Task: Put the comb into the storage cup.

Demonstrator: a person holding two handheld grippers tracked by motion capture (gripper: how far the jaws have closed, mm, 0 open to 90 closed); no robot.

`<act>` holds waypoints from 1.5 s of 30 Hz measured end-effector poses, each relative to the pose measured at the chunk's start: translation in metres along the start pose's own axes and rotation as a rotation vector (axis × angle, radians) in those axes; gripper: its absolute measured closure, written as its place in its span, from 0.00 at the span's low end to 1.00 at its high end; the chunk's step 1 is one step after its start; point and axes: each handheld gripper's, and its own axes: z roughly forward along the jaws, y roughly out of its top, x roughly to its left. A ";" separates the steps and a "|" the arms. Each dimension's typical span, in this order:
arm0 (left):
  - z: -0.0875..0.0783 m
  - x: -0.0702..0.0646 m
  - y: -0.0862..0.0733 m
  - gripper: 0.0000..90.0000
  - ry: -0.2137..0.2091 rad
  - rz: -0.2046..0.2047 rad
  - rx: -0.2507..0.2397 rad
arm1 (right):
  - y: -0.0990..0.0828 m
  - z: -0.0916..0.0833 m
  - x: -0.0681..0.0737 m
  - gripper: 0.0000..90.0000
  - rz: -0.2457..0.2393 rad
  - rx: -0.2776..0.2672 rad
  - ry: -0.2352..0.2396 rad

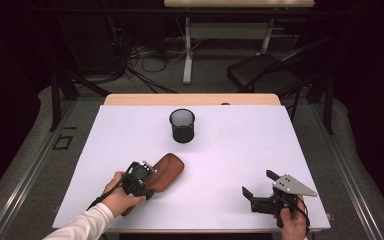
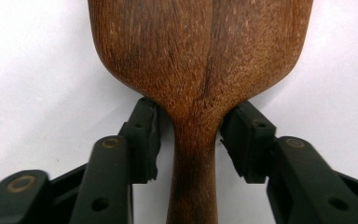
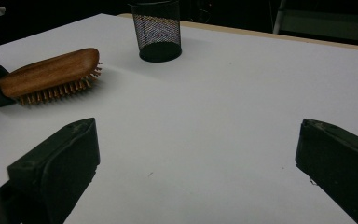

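While my left gripper point(image 2: 189, 140) straddles the brush point(image 2: 200, 56) at its neck, jaws not quite pressing, the brush lies bristles-down. My right gripper point(image 1: 261, 186) rests wide open, holding nothing.

so it's a wooden table point(image 1: 130, 100) covered by a white sheet point(image 1: 240, 150), and sitting right on that sheet are a wooden hairbrush point(image 1: 169, 169) lying bristles-down near the left front and a black mesh cup point(image 1: 182, 125) upright toward the back middle, well apart
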 end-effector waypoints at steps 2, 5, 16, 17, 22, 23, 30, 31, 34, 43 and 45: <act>0.000 -0.001 0.000 0.68 -0.003 -0.005 0.000 | 0.000 0.000 0.000 0.00 -0.002 0.000 0.001; 0.000 -0.001 0.000 0.71 -0.003 -0.004 0.002 | 0.000 0.000 0.000 0.00 -0.001 0.001 0.001; -0.001 -0.001 -0.002 0.75 -0.002 0.000 -0.008 | 0.000 0.000 0.000 0.00 -0.001 0.001 0.001; -0.001 -0.001 -0.002 0.75 -0.002 0.000 -0.008 | 0.000 0.000 0.000 0.00 -0.001 0.002 0.001; -0.001 -0.002 -0.004 0.77 0.004 0.011 -0.018 | 0.000 0.000 0.000 0.00 -0.001 0.002 0.001; -0.001 -0.002 -0.005 0.77 0.005 0.014 -0.020 | 0.000 0.000 0.000 0.00 -0.003 0.003 0.002; -0.001 -0.001 -0.008 0.79 0.004 0.017 -0.035 | 0.000 0.000 0.000 0.00 -0.002 0.005 0.003; -0.002 -0.001 -0.008 0.79 0.003 0.018 -0.036 | 0.000 0.000 0.000 0.00 -0.002 0.005 0.002; -0.002 -0.001 -0.009 0.79 0.001 0.019 -0.038 | 0.000 0.000 0.000 0.00 -0.003 0.005 0.003; -0.002 0.000 -0.011 0.80 -0.012 0.010 -0.061 | 0.000 0.000 0.000 0.00 -0.002 0.005 0.001; -0.003 0.000 -0.011 0.80 -0.013 0.007 -0.061 | 0.000 0.000 0.000 0.00 -0.003 0.006 0.002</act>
